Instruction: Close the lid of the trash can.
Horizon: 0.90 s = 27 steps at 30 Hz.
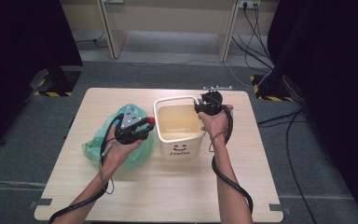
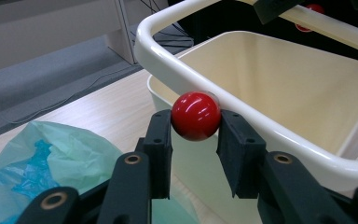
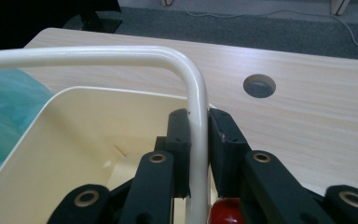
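- A lab-style recording room: black curtains (image 1: 14, 51) flank the pale wooden tabletop (image 1: 168, 186).
- Grey carpet, hazard-striped stand bases (image 1: 51, 86), loose floor cables (image 1: 261, 51) (wall socket behind).

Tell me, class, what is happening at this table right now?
A person works with a two-jaw gripper in each hand. The left gripper is shut on a small red ball, held just outside the near rim of a cream bucket marked "Hello". The right gripper is clamped on the bucket's handle, steadying it. A green plastic bag lies on the wooden table to the bucket's left, under the left hand. The ball is not yet inside the bucket.
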{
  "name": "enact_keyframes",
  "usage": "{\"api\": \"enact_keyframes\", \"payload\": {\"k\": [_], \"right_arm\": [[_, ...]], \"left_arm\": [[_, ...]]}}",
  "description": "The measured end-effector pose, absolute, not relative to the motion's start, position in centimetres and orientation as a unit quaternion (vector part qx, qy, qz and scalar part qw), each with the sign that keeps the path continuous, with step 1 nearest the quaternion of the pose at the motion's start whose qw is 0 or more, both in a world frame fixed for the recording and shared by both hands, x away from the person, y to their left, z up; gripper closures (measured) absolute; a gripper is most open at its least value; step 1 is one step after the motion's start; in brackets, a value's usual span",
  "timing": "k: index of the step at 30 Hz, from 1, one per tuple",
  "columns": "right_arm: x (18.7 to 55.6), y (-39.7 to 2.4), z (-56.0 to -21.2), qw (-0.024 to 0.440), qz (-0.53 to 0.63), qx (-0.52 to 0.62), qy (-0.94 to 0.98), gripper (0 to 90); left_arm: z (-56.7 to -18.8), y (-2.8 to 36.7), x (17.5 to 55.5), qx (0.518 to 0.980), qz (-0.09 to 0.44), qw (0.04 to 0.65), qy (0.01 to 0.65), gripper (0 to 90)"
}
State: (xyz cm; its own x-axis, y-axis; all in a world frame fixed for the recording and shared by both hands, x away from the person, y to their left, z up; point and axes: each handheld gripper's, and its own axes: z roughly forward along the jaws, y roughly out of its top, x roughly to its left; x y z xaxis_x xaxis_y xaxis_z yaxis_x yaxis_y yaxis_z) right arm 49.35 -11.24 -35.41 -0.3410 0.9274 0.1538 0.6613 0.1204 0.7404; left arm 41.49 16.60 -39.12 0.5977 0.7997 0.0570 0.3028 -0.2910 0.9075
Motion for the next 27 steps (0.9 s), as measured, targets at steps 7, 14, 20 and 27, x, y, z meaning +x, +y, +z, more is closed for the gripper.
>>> {"api": "enact_keyframes", "payload": {"k": [7, 14, 20, 27], "right_arm": [[49.7, -11.3, -36.0, 0.172, 0.365, 0.557, 0.726, 78.0], [49.9, -11.3, -36.6, 0.172, 0.358, 0.559, 0.728, 76.2], [49.9, -11.5, -36.9, 0.180, 0.343, 0.558, 0.734, 75.2], [49.9, -11.9, -37.9, 0.170, 0.345, 0.561, 0.733, 74.3]], "left_arm": [[-39.2, 16.5, 42.3, 0.756, 0.257, 0.474, 0.372, 65.0], [-39.8, 16.7, 43.3, 0.759, 0.246, 0.466, 0.383, 65.1], [-40.4, 16.3, 43.7, 0.765, 0.235, 0.462, 0.384, 65.2], [-40.6, 16.2, 44.0, 0.769, 0.233, 0.455, 0.385, 65.2]]}}
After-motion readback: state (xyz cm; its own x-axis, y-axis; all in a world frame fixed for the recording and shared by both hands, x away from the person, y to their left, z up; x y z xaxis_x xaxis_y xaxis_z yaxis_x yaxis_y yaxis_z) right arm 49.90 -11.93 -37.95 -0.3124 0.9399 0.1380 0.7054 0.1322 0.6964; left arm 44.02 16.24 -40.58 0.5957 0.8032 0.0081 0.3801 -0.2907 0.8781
